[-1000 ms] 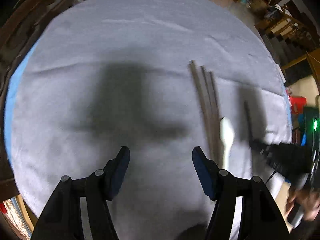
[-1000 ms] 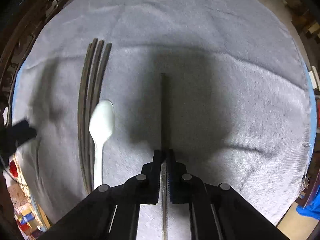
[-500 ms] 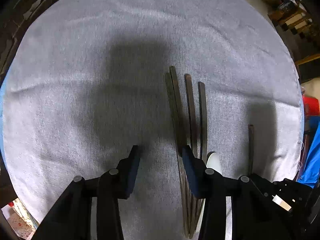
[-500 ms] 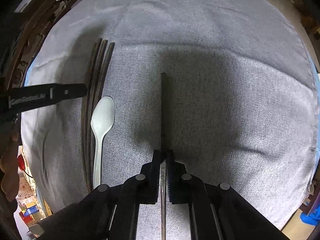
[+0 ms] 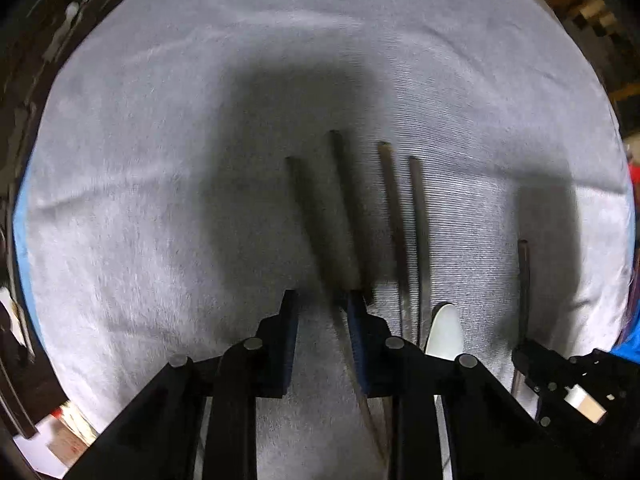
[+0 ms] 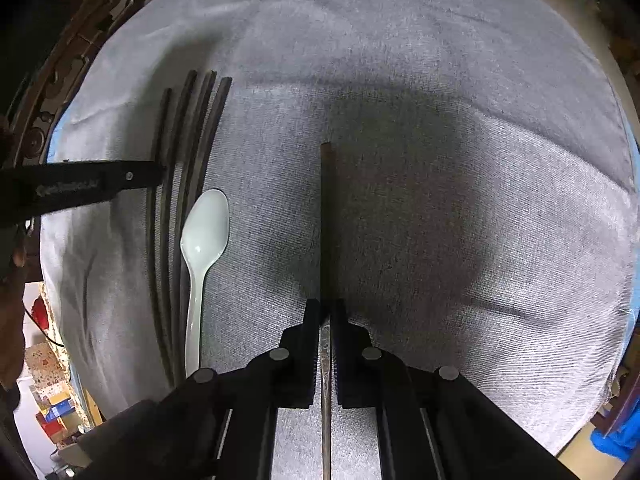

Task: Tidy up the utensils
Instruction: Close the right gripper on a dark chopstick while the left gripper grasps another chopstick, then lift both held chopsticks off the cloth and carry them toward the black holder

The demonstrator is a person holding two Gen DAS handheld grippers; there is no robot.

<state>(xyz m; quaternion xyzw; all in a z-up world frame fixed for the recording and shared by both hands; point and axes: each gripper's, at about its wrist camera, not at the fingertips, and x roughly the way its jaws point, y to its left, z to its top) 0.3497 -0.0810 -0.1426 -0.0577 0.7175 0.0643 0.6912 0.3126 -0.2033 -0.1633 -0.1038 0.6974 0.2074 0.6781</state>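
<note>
Overhead, right gripper (image 6: 326,316) clamping slim dark chopstick (image 6: 326,216), left gripper (image 5: 322,312) parted, seemingly straddling blurred sticks (image 5: 344,216), ribbed grey cloth (image 6: 460,80)

black two-finger right gripper (image 6: 326,316) clamped on a single dark wooden chopstick (image 6: 325,216) over the grey cloth (image 6: 440,80). near the cloth's left edge, four dark chopsticks (image 6: 188,184) beside a white plastic spoon (image 6: 202,248).

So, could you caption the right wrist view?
Right gripper clamps one dark chopstick above gray cloth, beside white spoon.
</note>
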